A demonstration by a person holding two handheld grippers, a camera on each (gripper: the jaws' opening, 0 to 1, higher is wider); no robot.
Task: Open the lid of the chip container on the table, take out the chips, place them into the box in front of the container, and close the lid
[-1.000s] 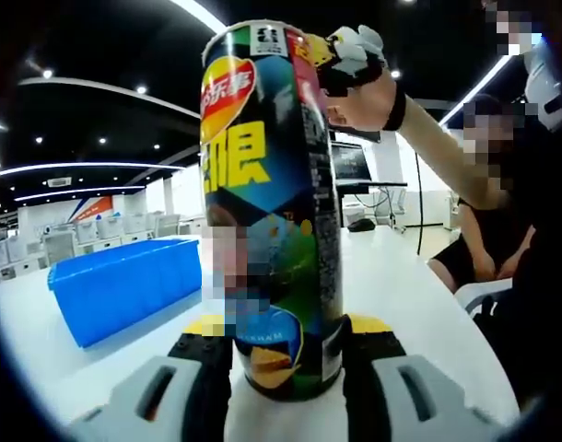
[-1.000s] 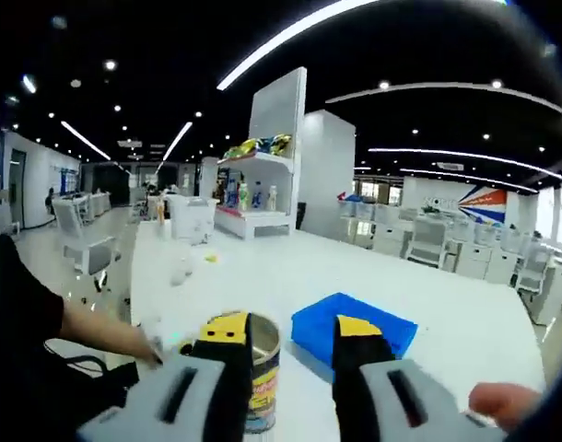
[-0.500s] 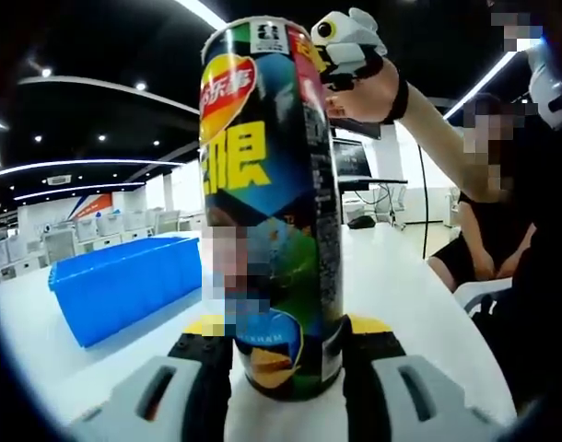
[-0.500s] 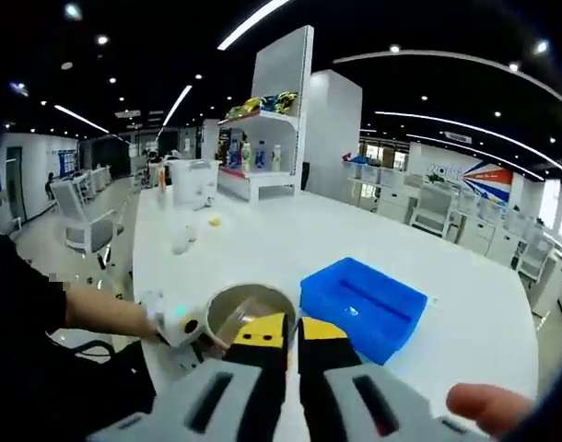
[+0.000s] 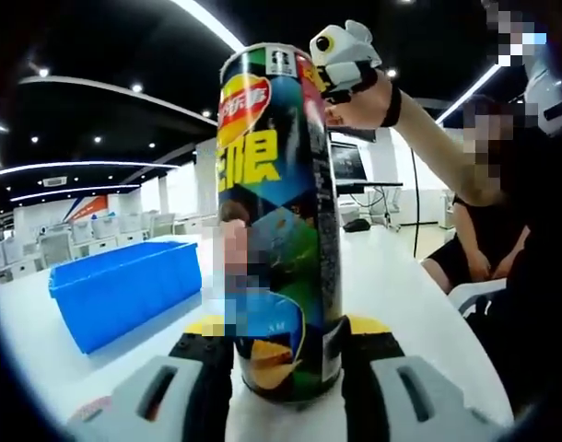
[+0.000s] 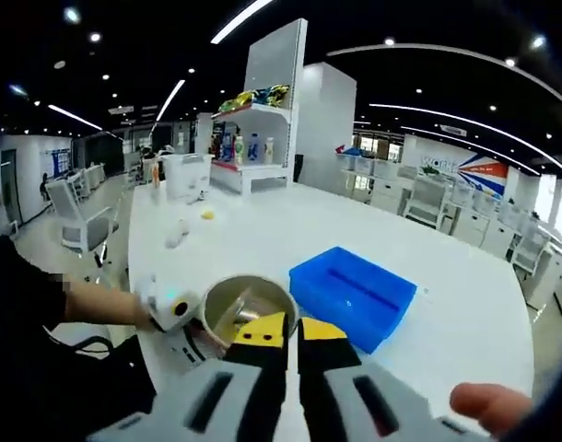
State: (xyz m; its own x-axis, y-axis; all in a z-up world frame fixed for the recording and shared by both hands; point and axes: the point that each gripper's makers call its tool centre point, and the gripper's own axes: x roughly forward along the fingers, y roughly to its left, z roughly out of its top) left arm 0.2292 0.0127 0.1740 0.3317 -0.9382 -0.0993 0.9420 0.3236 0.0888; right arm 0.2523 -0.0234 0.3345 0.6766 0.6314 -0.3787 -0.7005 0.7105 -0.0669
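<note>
A tall chip can (image 5: 276,212) stands upright on the white table, and my left gripper (image 5: 286,350) is shut on its base. My right gripper (image 5: 345,55), held in a hand, hovers beside the can's top rim. In the right gripper view I look down into the can's open silver mouth (image 6: 240,304), where something pale yellow lies inside. My right gripper (image 6: 288,333) is just above its rim, jaws shut with a thin slit between them; no lid is visible there. The left gripper (image 6: 170,304) shows at the can's left. The blue box (image 6: 353,293) (image 5: 124,285) sits beside the can.
The white table (image 6: 263,230) stretches far beyond the can, with small items far off. A shelf of bottles (image 6: 249,147) stands at its far end, and an office chair (image 6: 74,226) to the left. A seated person (image 5: 493,212) is at the table's right.
One second ago the right jaws stood open around the can's rim. They then shut and rose a little above the open mouth. The left gripper kept its hold on the can.
</note>
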